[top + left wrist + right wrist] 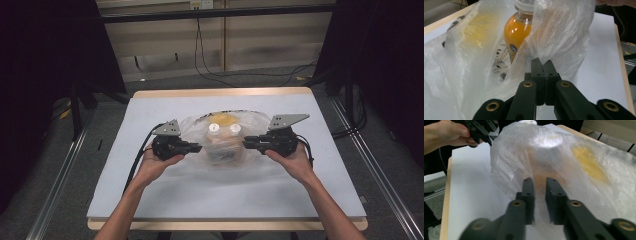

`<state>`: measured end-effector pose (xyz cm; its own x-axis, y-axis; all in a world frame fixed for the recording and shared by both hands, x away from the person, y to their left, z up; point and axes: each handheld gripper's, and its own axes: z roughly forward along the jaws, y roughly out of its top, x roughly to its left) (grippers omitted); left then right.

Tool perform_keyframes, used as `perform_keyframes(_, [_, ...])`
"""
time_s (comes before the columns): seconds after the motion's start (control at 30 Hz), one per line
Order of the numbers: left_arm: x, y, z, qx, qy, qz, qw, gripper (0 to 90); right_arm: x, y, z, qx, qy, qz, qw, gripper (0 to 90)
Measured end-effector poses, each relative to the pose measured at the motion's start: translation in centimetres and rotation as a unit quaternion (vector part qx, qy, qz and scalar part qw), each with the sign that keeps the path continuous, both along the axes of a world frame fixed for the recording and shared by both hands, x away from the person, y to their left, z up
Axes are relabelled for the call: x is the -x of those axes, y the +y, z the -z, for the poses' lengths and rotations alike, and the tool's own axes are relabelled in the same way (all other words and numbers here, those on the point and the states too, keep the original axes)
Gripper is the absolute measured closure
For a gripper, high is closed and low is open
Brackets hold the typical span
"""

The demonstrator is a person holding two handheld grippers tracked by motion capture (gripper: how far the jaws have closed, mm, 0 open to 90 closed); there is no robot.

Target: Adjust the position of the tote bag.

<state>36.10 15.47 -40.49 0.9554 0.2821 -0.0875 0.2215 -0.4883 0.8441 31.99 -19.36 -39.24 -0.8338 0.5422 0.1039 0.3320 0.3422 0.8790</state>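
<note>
Two bottles [223, 131] sit mid-table inside a clear plastic bag [222, 150], the left gripper [543, 65] pinched shut on its edge and the right gripper [539, 183] slightly gapped around film, so I'd guess bag-opening, next needs gentle pulling apart.

Both the left gripper [196, 147] and the right gripper [248, 143] are black, with brass-ringed jaw pivots, a grey three-cornered plate on top, black cables trailing behind, and bare forearms behind.
</note>
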Motion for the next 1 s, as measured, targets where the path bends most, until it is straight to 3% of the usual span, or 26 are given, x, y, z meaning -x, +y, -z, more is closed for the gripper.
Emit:
perform_keyframes(0.1, [0.5, 0.0, 0.1, -0.004, -0.001, 0.007, 1.0000, 90.0, 0.2, -0.3, 0.4, 0.011, 0.009, -0.005, 0.9999, 90.0])
perform_keyframes(0.37, [1.2, -0.2, 1.0, -0.033, 0.002, 0.022, 0.9992, 90.0, 0.9, -0.8, 1.5, 0.024, 0.029, -0.003, 0.9993, 90.0])
perform_keyframes(0.5, [1.4, -0.1, 2.1, -0.052, 0.006, 0.028, 0.9982, 90.0, 1.3, -1.0, 2.4, 0.032, 0.041, -0.008, 0.9986, 90.0])
perform_keyframes(0.83, [1.0, -0.3, 4.3, -0.085, 0.028, 0.029, 0.9955, 90.0, 1.0, -0.7, 4.8, 0.061, 0.067, -0.013, 0.9959, 90.0])
perform_keyframes(1.0, [0.9, -0.4, 4.9, -0.091, 0.036, 0.029, 0.9947, 90.0, 1.0, -0.5, 5.6, 0.073, 0.075, -0.015, 0.9944, 90.0])
